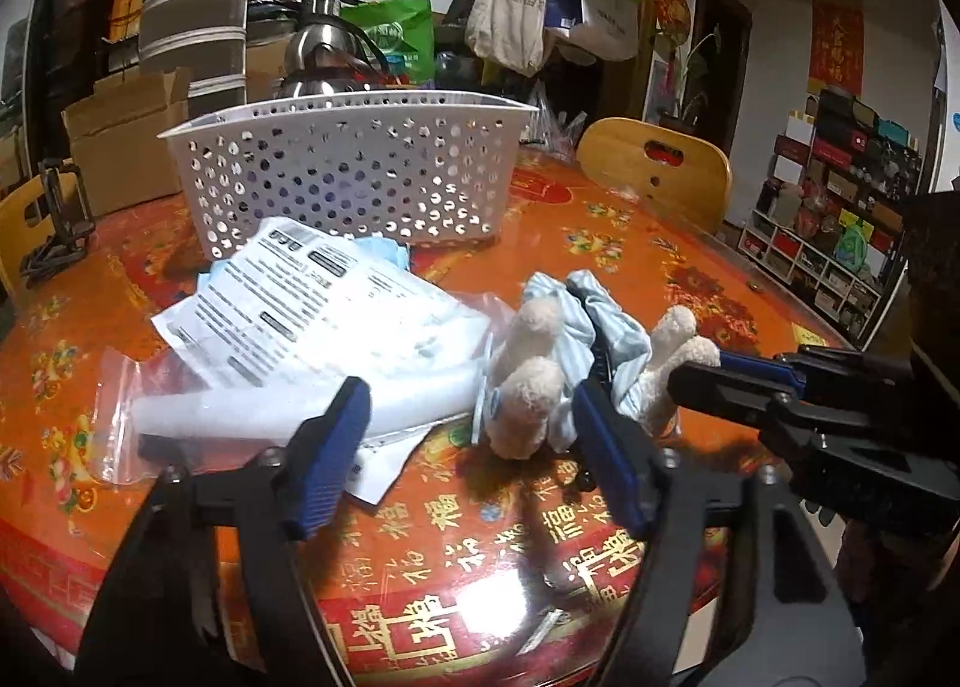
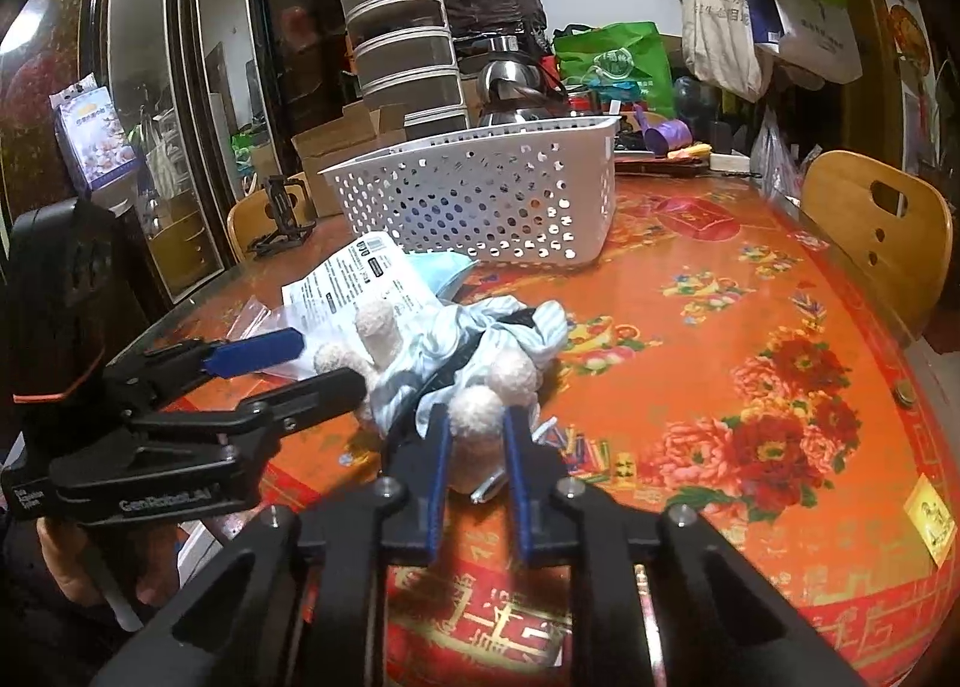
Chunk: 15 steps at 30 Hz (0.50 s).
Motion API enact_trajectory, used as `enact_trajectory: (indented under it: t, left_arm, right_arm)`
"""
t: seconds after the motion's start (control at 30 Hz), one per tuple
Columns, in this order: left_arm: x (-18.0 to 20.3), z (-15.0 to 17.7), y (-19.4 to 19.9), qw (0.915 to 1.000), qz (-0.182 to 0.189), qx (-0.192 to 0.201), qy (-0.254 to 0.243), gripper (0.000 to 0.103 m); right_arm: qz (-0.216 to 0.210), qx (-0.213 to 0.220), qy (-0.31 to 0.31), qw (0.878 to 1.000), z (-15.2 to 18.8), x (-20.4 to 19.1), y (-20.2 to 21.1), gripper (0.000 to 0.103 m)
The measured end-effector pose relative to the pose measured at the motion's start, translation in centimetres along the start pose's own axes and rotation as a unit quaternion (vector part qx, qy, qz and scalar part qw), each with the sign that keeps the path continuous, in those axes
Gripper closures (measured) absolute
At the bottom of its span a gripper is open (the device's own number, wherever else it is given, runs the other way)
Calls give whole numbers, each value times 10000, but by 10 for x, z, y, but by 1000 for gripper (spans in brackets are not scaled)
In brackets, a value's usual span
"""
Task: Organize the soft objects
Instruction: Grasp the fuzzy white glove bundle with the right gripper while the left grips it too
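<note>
Plush toy (image 2: 456,363) in striped blue cloth lay on the red tablecloth (image 2: 750,327), before the white basket (image 2: 480,195); right gripper (image 2: 477,423) pinched one fuzzy leg, left gripper (image 1: 468,429) gaped wide.

Fuzzy cloth plush toy (image 2: 480,369) on glossy tablecloth (image 2: 720,327); perforated plastic basket (image 2: 480,195).

A round table (image 2: 750,291) under a red-and-orange floral cover fills the room's middle, wooden chairs (image 1: 657,165) beside it. Dark mirrored wardrobe doors (image 2: 174,105) stand left; stocked cubby shelves (image 1: 840,219) line the white wall (image 1: 774,45).
</note>
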State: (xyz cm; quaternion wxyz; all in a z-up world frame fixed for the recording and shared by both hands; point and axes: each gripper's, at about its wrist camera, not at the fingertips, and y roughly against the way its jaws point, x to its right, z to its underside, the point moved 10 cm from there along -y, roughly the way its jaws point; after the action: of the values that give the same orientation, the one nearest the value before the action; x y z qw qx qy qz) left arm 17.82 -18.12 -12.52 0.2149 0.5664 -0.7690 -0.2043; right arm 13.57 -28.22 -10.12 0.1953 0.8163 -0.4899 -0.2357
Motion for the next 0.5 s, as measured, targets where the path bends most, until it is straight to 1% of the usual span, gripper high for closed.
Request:
enact_trajectory:
  t: [0.13, 0.17, 0.2, 0.23, 0.27, 0.3, 0.4, 0.5]
  left_arm:
    - [5, 0, -2, 10000, 71, 17, -48, 37]
    - [6, 0, -3, 9999, 82, 20, -80, 41]
    - [6, 1, -4, 9999, 92, 7, -91, 53]
    - [7, 1, -5, 9999, 131, -18, -92, 61]
    - [9, 3, -6, 9997, 203, -60, -86, 71]
    - [10, 4, -7, 9996, 246, -102, -90, 76]
    - [10, 8, -8, 9995, 267, -140, -114, 85]
    - [11, 9, -6, 9993, 335, -120, -93, 88]
  right_arm:
    - [5, -12, -15, 10000, 1, 1, 0, 88]
    - [7, -8, -21, 10000, 1, 1, 0, 88]
    - [-2, -9, -34, 10000, 1, 1, -1, 88]
    - [-1, -12, -25, 10000, 1, 1, 0, 89]
    - [10, -12, -19, 10000, 1, 1, 0, 89]
    - [18, -13, -20, 10000, 0, 1, -1, 89]
    - [27, -13, -28, 10000, 0, 1, -1, 89]
    - [47, -17, -38, 10000, 1, 1, -1, 90]
